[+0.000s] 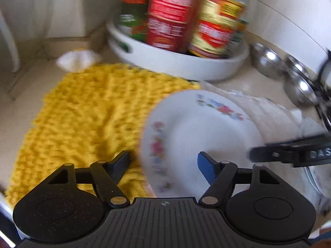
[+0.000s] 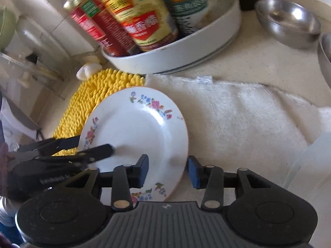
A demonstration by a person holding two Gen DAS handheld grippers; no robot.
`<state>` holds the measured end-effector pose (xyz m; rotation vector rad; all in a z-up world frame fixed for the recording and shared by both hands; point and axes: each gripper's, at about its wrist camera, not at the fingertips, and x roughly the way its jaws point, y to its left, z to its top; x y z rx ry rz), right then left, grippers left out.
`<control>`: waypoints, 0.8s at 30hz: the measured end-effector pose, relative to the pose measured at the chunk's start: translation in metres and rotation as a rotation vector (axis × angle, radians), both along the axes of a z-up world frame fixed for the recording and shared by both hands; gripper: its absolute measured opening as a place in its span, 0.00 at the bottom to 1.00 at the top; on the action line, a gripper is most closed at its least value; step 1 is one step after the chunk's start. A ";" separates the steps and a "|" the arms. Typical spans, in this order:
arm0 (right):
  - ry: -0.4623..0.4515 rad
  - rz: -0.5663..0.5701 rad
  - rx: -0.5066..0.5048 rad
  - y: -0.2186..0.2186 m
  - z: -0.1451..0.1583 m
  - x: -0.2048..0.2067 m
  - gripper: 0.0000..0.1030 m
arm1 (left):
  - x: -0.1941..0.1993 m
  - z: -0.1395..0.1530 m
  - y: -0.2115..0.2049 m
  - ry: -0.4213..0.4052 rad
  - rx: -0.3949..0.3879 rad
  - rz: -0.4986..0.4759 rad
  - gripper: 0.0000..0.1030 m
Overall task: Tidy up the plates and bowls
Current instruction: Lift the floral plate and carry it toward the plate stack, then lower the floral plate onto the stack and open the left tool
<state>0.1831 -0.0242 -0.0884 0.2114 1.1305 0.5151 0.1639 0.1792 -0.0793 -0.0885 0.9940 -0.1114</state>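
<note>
Speckled cream countertop (image 2: pixel 258 62) runs under everything you see, with pale tiled wall (image 1: pixel 62 6) across the upper left of the left wrist view. Labels first: the bottles (image 2: pixel 142 20) crowded in the white round tray (image 2: pixel 165 60) at top centre carry red, gold and green labels with Chinese characters, too blurred for you to read; the letters "DAS" show on the other gripper's body at the right edge of the left wrist view. Your floral plate (image 2: pixel 134 136) lies at centre frame, partly on the yellow nubby mat (image 2: pixel 99 91) and partly on the white fluffy towel (image 2: pixel 238 113). Your right gripper (image 2: pixel 168 171) stands part open astride the plate's near rim, pads not pressing on it. Your left gripper (image 1: pixel 165 165) is wide open, one finger over the mat, the blue-padded one over the plate, gripping nothing. Steel bowls (image 2: pixel 287 22) sit at upper right, well apart from the plate. Open towel lies to the right of the plate.
</note>
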 end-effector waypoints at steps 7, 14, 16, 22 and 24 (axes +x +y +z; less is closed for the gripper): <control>-0.056 -0.028 0.067 -0.017 0.020 -0.008 0.57 | -0.007 0.021 -0.016 -0.062 0.044 0.000 0.76; -0.068 -0.046 0.092 -0.040 0.030 -0.022 0.57 | -0.014 0.042 -0.036 -0.106 0.073 -0.013 0.76; -0.075 -0.065 0.089 -0.049 0.031 -0.026 0.57 | -0.013 0.042 -0.045 -0.107 0.070 -0.025 0.76; -0.089 -0.126 0.084 -0.079 0.038 -0.036 0.57 | -0.010 0.042 -0.074 -0.109 0.055 -0.088 0.77; -0.095 -0.148 0.082 -0.089 0.040 -0.039 0.57 | -0.008 0.043 -0.085 -0.116 0.051 -0.109 0.77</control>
